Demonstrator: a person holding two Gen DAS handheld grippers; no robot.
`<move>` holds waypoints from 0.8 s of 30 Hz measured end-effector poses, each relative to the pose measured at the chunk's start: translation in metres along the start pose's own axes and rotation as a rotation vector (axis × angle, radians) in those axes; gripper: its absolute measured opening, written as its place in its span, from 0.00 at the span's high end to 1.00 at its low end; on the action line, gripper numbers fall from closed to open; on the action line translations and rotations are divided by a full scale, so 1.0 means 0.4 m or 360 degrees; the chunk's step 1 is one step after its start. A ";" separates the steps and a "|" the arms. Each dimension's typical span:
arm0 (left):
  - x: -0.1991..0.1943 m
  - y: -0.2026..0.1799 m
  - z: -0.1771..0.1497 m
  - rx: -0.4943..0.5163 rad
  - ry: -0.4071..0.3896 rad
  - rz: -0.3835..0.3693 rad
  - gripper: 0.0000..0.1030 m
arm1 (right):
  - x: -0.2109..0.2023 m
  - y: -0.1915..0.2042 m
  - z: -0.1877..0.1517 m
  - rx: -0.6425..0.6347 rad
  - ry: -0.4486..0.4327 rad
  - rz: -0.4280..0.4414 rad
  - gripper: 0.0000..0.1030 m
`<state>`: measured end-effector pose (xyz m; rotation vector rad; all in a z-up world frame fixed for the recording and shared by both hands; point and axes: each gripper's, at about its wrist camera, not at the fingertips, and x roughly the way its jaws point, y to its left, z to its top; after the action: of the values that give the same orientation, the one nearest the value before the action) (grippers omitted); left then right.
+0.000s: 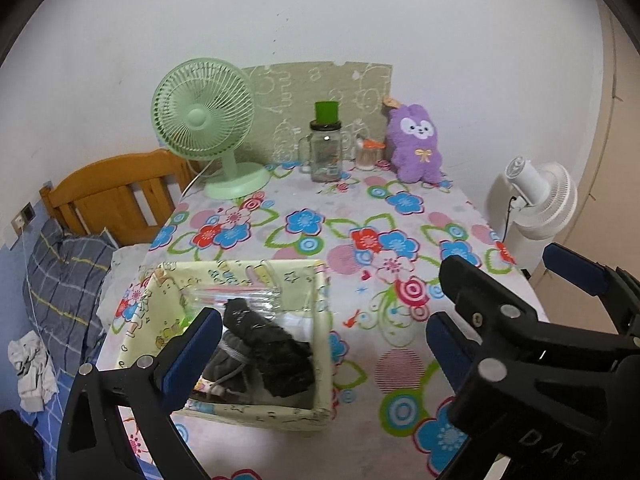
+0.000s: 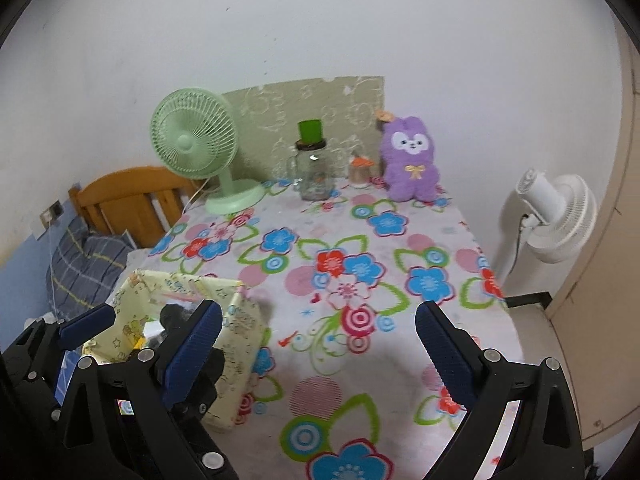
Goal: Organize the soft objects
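Note:
A pale yellow fabric basket (image 1: 316, 344) stands on the flowered table near its front left; it also shows in the right wrist view (image 2: 240, 344). Dark soft cloths (image 1: 272, 352) and a clear plastic bag lie inside it. A purple plush toy (image 1: 416, 144) sits upright at the table's far end, also seen in the right wrist view (image 2: 410, 160). My left gripper (image 1: 324, 332) is open and empty, just above the basket. My right gripper (image 2: 318, 328) is open and empty over the table's front middle; it also appears in the left wrist view (image 1: 568, 276).
A green desk fan (image 1: 204, 120), a glass jar mug with a green cup (image 1: 326, 148) on it and a small glass (image 1: 366, 154) stand at the far edge. A white floor fan (image 2: 556, 216) is right of the table. A bed with a wooden headboard (image 1: 112, 196) is left.

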<state>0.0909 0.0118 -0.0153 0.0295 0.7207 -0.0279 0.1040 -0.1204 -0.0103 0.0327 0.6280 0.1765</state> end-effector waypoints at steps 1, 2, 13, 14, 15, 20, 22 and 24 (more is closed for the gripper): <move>-0.005 -0.007 0.001 0.0004 -0.0007 -0.0003 0.00 | -0.008 -0.008 0.000 0.0005 -0.0009 -0.0006 0.04; -0.012 -0.015 0.002 0.0009 -0.0016 -0.0008 0.00 | -0.018 -0.016 0.000 0.0010 -0.0019 -0.0013 0.04; -0.078 -0.059 0.009 0.0023 -0.0080 -0.0040 0.00 | -0.119 -0.089 -0.005 0.0056 -0.0126 -0.0105 0.04; -0.084 -0.060 0.009 0.0022 -0.0086 -0.0040 0.00 | -0.125 -0.093 -0.005 0.0058 -0.0134 -0.0111 0.04; -0.091 -0.061 0.009 0.0022 -0.0094 -0.0038 0.00 | -0.136 -0.098 -0.007 0.0061 -0.0145 -0.0118 0.04; -0.127 -0.057 0.006 0.0018 -0.0134 -0.0026 0.00 | -0.180 -0.114 -0.014 0.0080 -0.0191 -0.0142 0.03; -0.138 -0.053 0.003 0.0010 -0.0145 -0.0024 0.00 | -0.193 -0.117 -0.018 0.0086 -0.0203 -0.0148 0.02; -0.147 -0.049 0.000 0.0001 -0.0154 -0.0022 0.00 | -0.207 -0.120 -0.022 0.0093 -0.0219 -0.0152 0.01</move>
<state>0.0463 -0.0069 0.0232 0.0234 0.6244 -0.0424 0.0403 -0.1825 0.0267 0.0701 0.4962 0.0626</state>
